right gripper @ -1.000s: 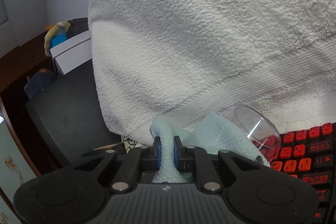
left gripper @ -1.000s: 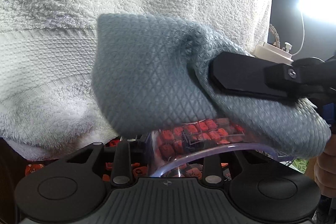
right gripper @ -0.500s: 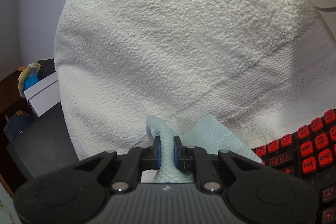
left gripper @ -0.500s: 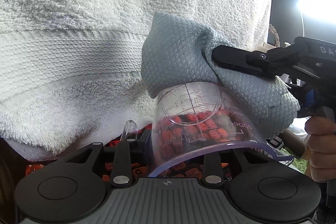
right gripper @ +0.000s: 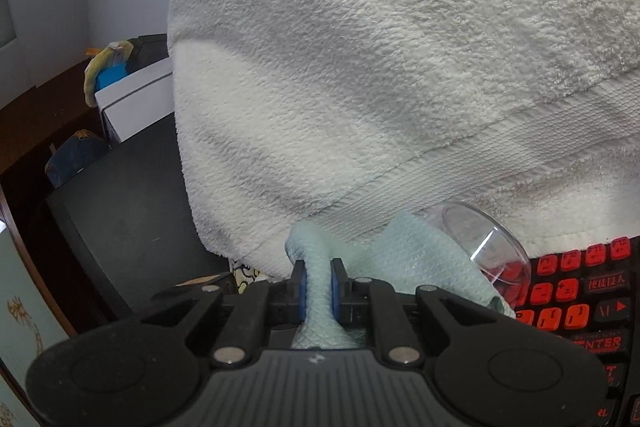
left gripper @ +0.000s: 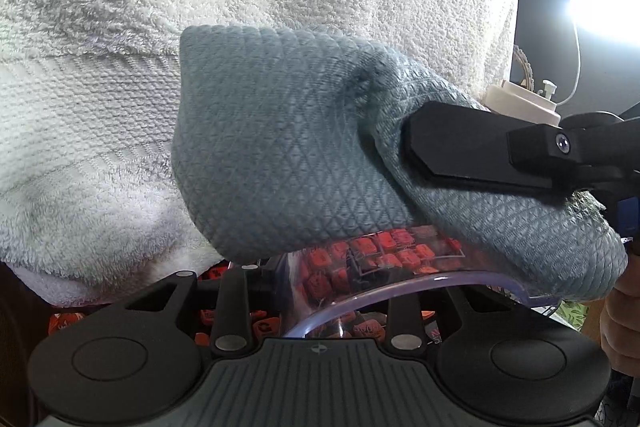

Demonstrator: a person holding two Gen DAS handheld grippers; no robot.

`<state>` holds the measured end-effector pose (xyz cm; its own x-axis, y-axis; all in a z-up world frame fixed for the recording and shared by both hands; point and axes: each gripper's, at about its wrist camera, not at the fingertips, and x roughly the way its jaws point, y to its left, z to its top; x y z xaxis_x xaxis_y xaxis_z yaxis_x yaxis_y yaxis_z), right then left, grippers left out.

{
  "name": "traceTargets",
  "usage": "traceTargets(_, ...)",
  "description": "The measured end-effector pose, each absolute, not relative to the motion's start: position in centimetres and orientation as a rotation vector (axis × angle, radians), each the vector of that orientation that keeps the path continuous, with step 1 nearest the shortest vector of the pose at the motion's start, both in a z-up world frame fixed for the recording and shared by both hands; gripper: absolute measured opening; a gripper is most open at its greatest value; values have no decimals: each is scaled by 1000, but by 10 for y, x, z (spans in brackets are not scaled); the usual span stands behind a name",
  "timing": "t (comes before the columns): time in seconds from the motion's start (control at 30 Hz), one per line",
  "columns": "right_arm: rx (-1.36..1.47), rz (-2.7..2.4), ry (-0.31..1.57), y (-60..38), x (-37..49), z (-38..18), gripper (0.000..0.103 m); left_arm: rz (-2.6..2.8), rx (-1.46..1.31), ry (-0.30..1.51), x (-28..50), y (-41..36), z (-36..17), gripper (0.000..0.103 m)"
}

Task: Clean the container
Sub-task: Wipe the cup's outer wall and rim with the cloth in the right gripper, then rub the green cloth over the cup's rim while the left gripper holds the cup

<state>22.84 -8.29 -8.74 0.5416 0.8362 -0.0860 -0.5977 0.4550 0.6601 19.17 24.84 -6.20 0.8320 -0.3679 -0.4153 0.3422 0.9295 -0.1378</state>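
Note:
In the left wrist view a clear plastic measuring container (left gripper: 392, 259) lies between the fingers of my left gripper (left gripper: 320, 289), which is shut on it near the rim. A blue-grey quilted cloth (left gripper: 288, 155) covers most of the container's wall. The right gripper's black finger (left gripper: 472, 155) presses into that cloth from the right. In the right wrist view my right gripper (right gripper: 318, 281) is shut on a fold of the cloth (right gripper: 420, 259), and the container's round clear base (right gripper: 480, 239) pokes out just beyond it.
A thick white towel (right gripper: 360, 67) fills the background in both views. Below lies a black keyboard with red keys (right gripper: 568, 291). A person's hand (left gripper: 620, 323) shows at the right edge, with a bright lamp (left gripper: 604, 7) and a white jar (left gripper: 520, 103) behind. A black box (right gripper: 120, 195) stands at the left.
Half a second ago the cloth sat up at the container's base with the printed markings showing. It has since slid back down over the wall toward the rim, as it was one second ago.

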Motion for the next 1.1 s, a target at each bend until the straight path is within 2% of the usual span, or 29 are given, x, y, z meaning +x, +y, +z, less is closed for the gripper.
traceTargets(0.17, 579, 944, 433, -78, 224, -85, 10, -378, -57, 450, 179, 256, -63, 30)
traceTargets(0.53, 738, 809, 420, -102, 239, -95, 11, -376, -56, 450, 161, 284, -66, 30)
traceTargets(0.9, 602, 991, 463, -73, 226, -87, 11, -372, -51, 453, 149, 324, -70, 30)
traceTargets(1.1, 561, 999, 458, -70, 222, -83, 11, -372, -48, 452, 154, 311, -70, 30)
